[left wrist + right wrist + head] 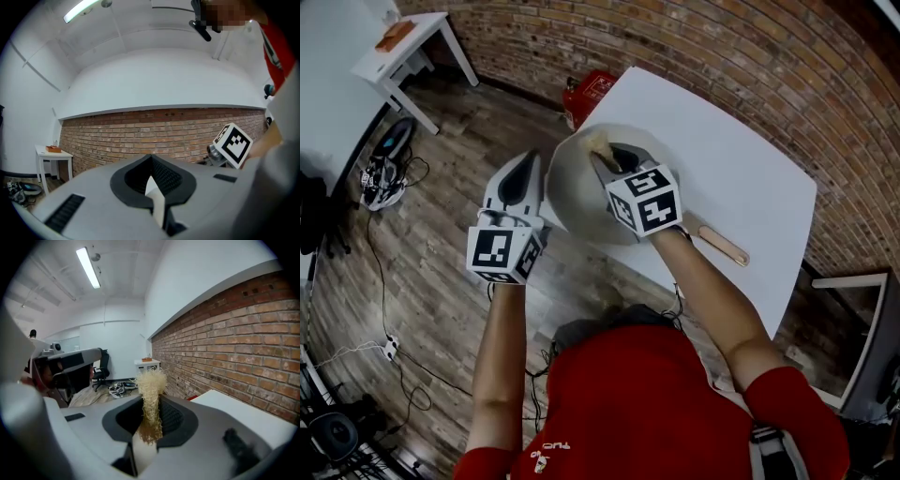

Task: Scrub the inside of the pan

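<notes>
The left tongs (151, 186) were closed on a thin pale edge, probably the rim of the pan (572, 195), mid-frame at the corner of the tabletop (731, 169). The right tongs (149, 420) gripped a straw scrubber (151, 386) inside it. Scrubbing pressure could twist that narrow rim hold loose, dropping the pan.

The pan (572, 192) is pale grey; the table (741, 178) white. The left gripper (517, 183) and right gripper (614, 161) are light grey, with black-and-white square markers. The scrubber (151, 390) is straw-yellow. The far brick wall (694, 47) is reddish-brown, the near shirt (647, 403) red.
</notes>
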The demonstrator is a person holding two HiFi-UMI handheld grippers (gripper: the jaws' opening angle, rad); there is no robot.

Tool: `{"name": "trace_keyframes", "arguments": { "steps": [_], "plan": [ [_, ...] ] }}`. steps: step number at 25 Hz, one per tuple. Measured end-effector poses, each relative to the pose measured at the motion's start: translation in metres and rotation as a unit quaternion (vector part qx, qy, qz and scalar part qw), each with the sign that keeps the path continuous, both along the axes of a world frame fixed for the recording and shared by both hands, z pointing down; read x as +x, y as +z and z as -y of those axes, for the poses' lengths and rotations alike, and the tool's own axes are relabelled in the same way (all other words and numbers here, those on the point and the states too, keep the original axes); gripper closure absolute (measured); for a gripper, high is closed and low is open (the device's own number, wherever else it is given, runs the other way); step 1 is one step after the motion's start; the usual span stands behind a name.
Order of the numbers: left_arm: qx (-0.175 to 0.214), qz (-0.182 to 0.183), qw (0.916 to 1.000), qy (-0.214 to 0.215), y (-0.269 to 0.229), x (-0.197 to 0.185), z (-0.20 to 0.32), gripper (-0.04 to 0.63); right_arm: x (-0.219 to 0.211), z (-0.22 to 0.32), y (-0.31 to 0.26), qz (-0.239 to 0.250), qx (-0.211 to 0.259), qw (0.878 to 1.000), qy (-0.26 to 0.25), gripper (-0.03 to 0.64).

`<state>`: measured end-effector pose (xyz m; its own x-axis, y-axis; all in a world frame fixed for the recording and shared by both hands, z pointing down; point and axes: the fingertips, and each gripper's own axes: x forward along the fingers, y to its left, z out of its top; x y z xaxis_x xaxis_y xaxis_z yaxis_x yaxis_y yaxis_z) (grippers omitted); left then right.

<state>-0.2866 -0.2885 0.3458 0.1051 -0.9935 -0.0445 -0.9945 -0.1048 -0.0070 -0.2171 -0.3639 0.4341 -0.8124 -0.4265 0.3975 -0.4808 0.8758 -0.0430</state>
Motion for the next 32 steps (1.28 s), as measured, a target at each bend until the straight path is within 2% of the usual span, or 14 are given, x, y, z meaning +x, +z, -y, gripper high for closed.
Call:
{"name": "trace_keyframes", "arguments": {
  "steps": [7, 15, 23, 27, 32],
  "plan": [
    [-0.008, -0.001, 0.9999, 0.012, 0.012, -0.008, 0.029, 0.583, -0.018, 0.016, 0.062, -0.073, -0.061, 0.995, -0.008, 0.529],
    [-0.018, -0.008, 0.9984, 0.054, 0.021, -0.01, 0.047, 0.583, -0.034, 0.006, 0.125, -0.168, -0.109, 0.979, -0.023, 0.529],
    [-0.025, -0.018, 0.9972, 0.068, 0.032, -0.019, 0.048, 0.583, -0.034, 0.011, 0.15, -0.22, -0.11, 0.969, -0.013, 0.529],
    [-0.029, -0.019, 0.9969, 0.07, 0.037, -0.026, 0.045, 0.583, -0.01, 0.036, 0.154, -0.244, -0.099, 0.964, 0.026, 0.529],
    [-0.038, -0.015, 0.9963, 0.076, 0.046, -0.029, 0.043, 0.583, 0.02, 0.061, 0.144, -0.243, -0.092, 0.963, 0.071, 0.529]
  ]
}}
